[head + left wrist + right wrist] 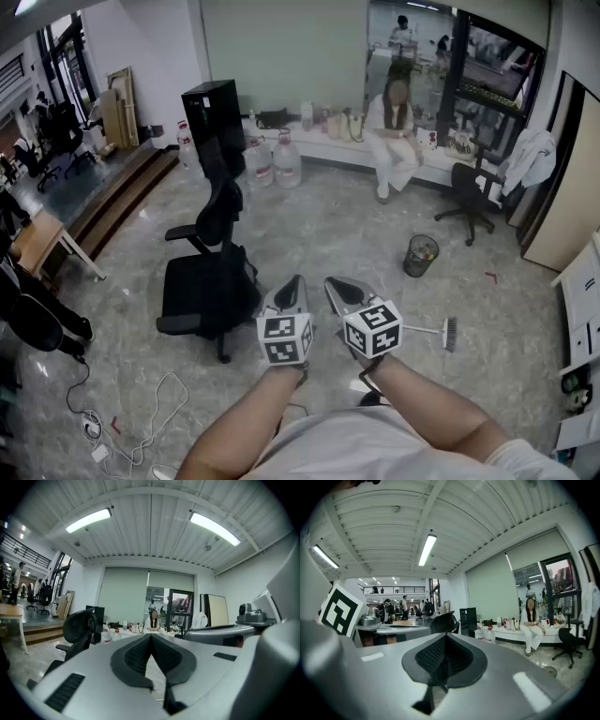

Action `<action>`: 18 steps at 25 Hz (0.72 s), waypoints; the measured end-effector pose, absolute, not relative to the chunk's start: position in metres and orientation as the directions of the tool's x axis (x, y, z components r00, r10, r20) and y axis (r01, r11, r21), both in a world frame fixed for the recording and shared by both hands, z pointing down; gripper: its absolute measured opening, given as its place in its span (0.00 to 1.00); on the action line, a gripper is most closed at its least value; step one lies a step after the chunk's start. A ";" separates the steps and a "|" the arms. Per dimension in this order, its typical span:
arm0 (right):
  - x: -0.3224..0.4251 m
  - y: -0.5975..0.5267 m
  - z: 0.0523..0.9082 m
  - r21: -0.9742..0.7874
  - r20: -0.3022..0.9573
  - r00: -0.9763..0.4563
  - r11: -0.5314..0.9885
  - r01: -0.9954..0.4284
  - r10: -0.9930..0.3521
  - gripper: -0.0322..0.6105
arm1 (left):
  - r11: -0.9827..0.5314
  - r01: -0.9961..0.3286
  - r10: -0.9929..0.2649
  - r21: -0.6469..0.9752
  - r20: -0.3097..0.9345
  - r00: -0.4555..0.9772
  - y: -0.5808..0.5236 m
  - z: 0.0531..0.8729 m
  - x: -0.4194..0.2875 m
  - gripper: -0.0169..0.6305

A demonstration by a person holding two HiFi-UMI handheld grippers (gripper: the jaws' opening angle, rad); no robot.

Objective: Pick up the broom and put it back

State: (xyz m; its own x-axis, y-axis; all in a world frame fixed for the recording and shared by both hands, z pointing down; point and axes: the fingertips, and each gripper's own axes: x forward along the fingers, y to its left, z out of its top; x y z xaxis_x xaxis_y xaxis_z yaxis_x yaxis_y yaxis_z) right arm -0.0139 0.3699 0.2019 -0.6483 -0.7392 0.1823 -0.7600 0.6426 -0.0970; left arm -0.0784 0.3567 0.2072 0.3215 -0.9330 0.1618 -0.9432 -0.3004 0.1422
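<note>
Held low and side by side above the grey speckled stone floor (319,225). Pressed together on nothing at the left gripper (294,284); likewise closed and empty at the right gripper (334,285). Lying flat on the floor just right of the right gripper, apart from it: small broom with thin pale handle and dark bristle head (448,334). Probably light, stiff along the handle (422,329), soft at the bristles, smooth enough to roll or slip. Best pinched across the handle, near the head
</note>
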 end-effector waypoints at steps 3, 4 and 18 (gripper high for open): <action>-0.011 0.358 0.202 -0.109 0.172 -0.648 0.639 -0.761 -0.742 0.05 | -0.313 -0.940 -0.926 0.139 0.175 0.334 0.345 0.212 -0.073 0.03; -0.010 0.353 0.202 -0.112 0.170 -0.648 0.639 -0.761 -0.742 0.05 | -0.315 -0.939 -0.925 0.138 0.178 0.336 0.340 0.213 -0.070 0.03; 0.025 0.196 0.280 -0.169 0.207 -0.678 0.657 -0.735 -0.705 0.05 | -0.271 -0.953 -0.905 0.132 0.302 0.300 0.185 0.294 -0.041 0.03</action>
